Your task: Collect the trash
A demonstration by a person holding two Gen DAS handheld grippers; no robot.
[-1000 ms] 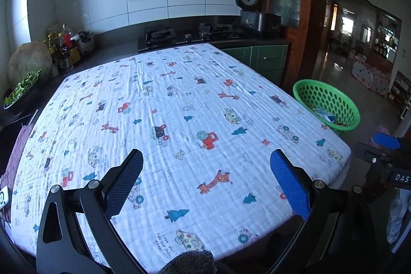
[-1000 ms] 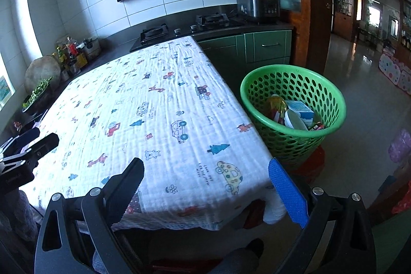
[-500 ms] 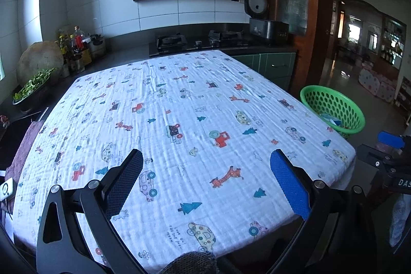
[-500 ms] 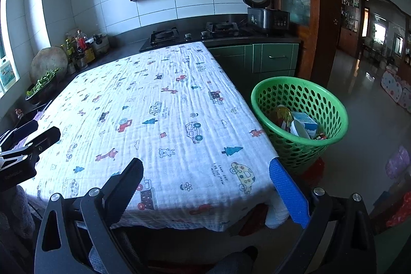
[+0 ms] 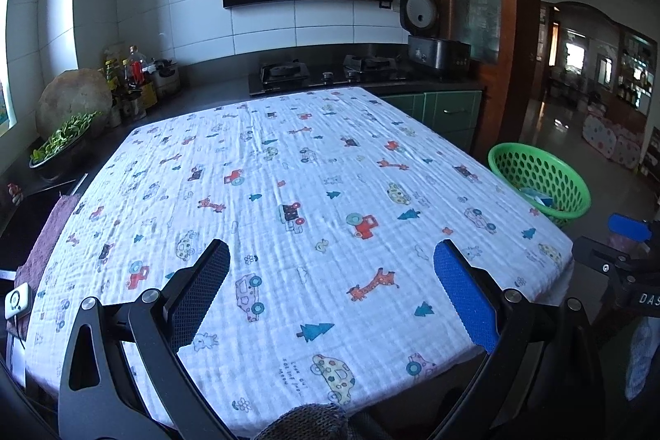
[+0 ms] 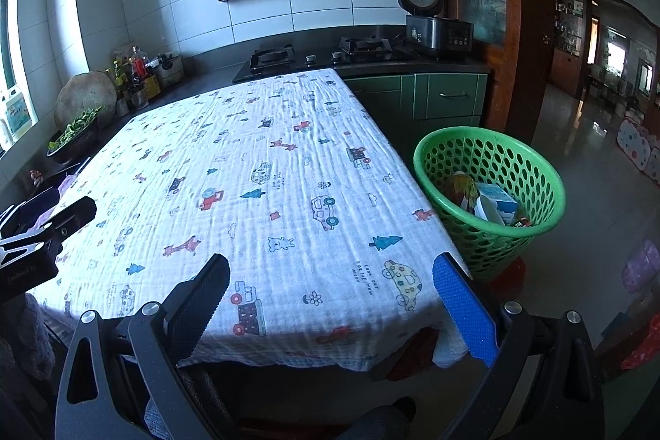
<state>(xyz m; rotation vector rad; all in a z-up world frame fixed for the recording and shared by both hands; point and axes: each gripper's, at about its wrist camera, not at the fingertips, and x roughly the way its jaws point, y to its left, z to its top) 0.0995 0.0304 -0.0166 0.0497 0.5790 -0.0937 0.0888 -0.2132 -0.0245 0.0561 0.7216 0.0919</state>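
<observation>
A green perforated basket stands on the floor at the table's right side, holding trash: a blue-and-white carton, a white cup and wrappers. The same basket shows at the right in the left wrist view. My left gripper hovers open over the near edge of the table with nothing between its fingers. My right gripper is open and empty too, held above the table's near right corner, left of the basket. The patterned tablecloth carries no loose items.
Behind the table runs a dark counter with a gas hob, a rice cooker, bottles and a bowl of greens. Green cabinets stand behind the basket. Tiled floor opens to the right.
Both grippers have pulled back and risen from the table, so more of the cloth and the room shows. Both stay open and empty.
</observation>
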